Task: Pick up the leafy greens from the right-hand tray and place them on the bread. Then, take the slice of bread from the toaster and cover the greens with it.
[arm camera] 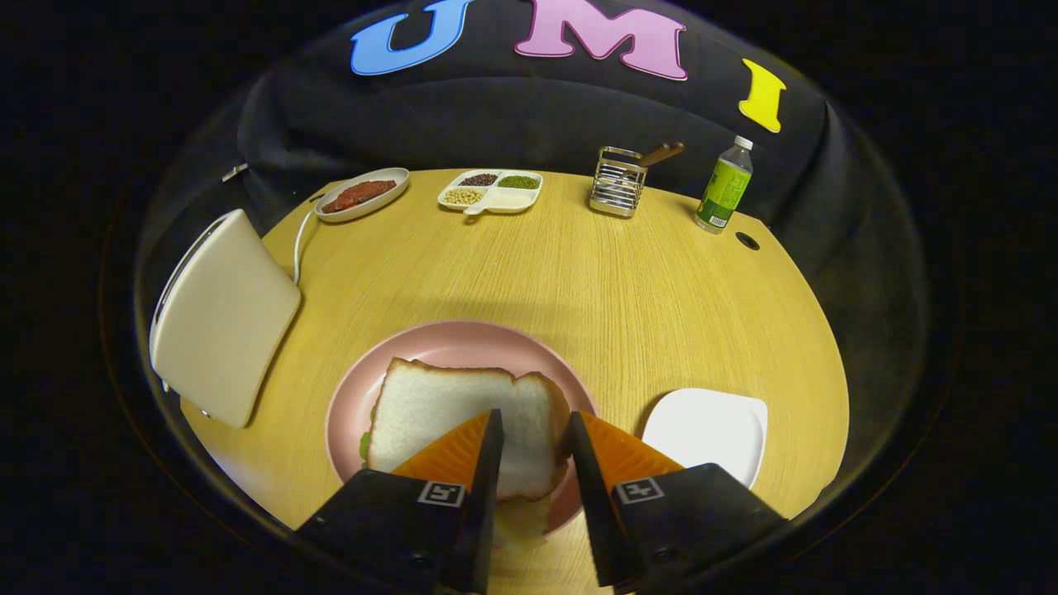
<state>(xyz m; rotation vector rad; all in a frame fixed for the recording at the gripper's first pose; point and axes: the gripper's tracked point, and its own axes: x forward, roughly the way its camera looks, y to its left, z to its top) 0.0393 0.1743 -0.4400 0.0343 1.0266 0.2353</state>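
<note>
white bread slice (pixel 463 413) lies on pink round plate (pixel 450 343), lower centre, covering greens (pixel 364 444) peeking at its left edge. gripper (pixel 533 442) fingers parted over slice's near edge, released. white toaster (pixel 219 318) left, white square tray (pixel 711 430) right on wooden desk (pixel 595 281).

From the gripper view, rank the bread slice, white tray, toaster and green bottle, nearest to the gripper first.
1. Bread slice, between the gripper fingers, on the pink plate.
2. White tray, just right.
3. Toaster, left.
4. Green bottle, far right, by the wall.
</note>
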